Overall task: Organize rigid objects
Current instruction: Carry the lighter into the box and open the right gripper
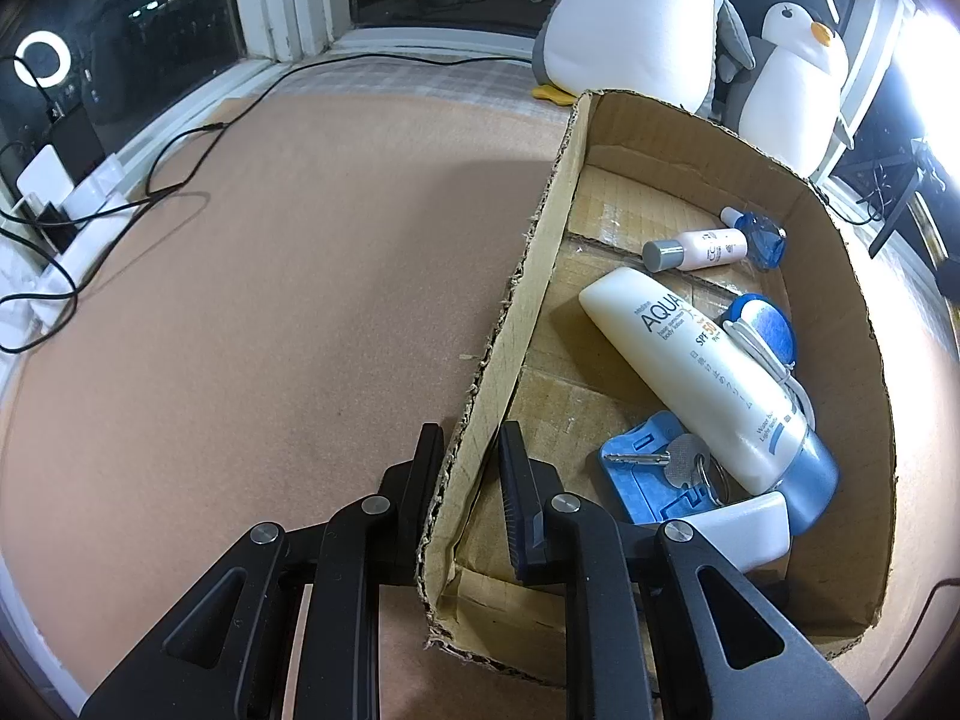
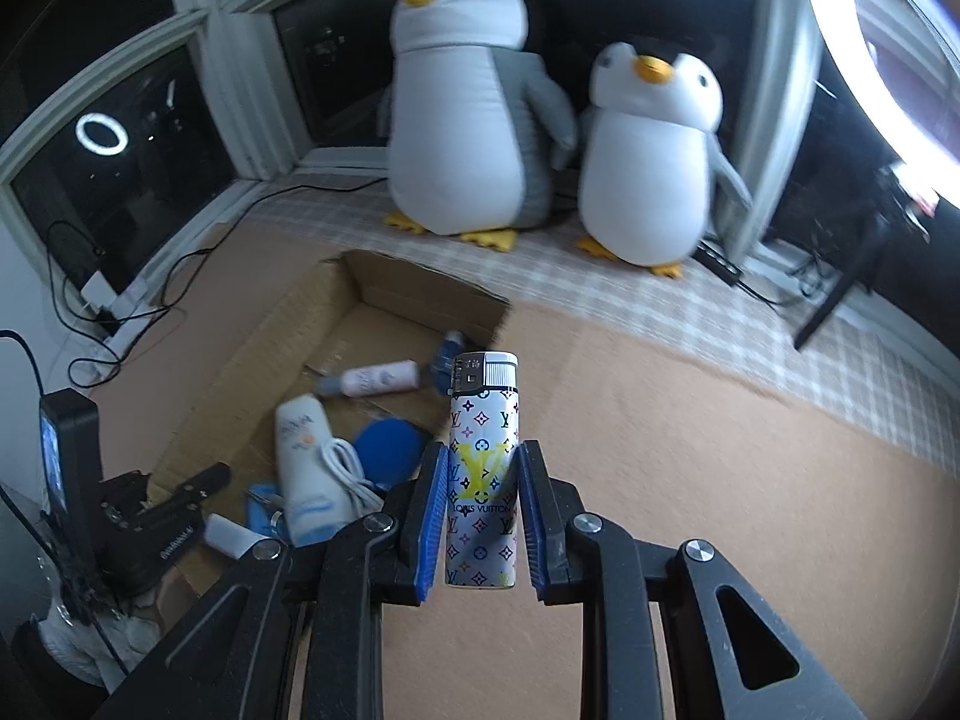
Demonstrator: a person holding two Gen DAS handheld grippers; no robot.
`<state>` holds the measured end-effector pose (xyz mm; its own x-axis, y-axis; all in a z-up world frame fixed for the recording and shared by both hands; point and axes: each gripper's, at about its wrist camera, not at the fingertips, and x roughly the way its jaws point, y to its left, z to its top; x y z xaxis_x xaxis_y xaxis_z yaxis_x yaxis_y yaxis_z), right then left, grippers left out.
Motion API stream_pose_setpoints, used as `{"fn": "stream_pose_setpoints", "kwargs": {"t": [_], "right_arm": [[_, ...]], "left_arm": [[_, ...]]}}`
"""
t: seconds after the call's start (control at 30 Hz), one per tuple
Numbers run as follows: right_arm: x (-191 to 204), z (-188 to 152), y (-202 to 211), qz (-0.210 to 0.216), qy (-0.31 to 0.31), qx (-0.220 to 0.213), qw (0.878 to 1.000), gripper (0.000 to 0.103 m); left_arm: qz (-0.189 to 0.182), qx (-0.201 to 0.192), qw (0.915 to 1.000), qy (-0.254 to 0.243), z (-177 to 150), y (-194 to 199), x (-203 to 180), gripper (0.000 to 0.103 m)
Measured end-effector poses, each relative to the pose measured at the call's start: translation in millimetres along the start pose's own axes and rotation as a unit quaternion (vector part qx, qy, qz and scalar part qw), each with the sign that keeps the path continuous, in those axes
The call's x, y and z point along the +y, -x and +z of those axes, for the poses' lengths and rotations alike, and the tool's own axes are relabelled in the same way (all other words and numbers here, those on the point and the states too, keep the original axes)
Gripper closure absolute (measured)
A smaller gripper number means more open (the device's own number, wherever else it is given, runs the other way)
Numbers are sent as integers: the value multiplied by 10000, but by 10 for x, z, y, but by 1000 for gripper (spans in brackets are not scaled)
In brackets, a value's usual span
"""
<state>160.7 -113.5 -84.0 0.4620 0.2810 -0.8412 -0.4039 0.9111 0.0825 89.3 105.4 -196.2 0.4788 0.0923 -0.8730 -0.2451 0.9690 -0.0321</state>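
My left gripper (image 1: 471, 441) is shut on the left wall of an open cardboard box (image 1: 528, 276), one finger outside and one inside. In the box lie a white sunscreen tube (image 1: 708, 378), a small white bottle (image 1: 699, 252), a blue round case (image 1: 765, 327) with a white cable, a key (image 1: 660, 456) on a blue holder and a white block (image 1: 750, 531). My right gripper (image 2: 483, 450) is shut on a patterned lighter (image 2: 483, 468), held upright above the mat, right of the box (image 2: 270, 348). The left gripper (image 2: 162, 516) shows at the box's near left.
Two plush penguins (image 2: 468, 120) (image 2: 648, 162) stand on the checked cloth behind the box. Cables and a power strip (image 1: 78, 210) lie at the left by the window. A bright ring light (image 2: 888, 48) and a stand are at the right. Brown mat (image 1: 270, 300) covers the table.
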Motion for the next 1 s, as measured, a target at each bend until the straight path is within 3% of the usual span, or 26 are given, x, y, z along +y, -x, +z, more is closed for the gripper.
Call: {"fn": "stream_pose_setpoints", "kwargs": {"t": [0.43,1.0], "right_arm": [[622,278,-326,317,571,89,9978,82],[734,345,-740,397,685,368,9962,82]], "left_arm": [[3,3,10000,0,0,0,3,87],[6,5,10000,8,-4,4,4,87]]}}
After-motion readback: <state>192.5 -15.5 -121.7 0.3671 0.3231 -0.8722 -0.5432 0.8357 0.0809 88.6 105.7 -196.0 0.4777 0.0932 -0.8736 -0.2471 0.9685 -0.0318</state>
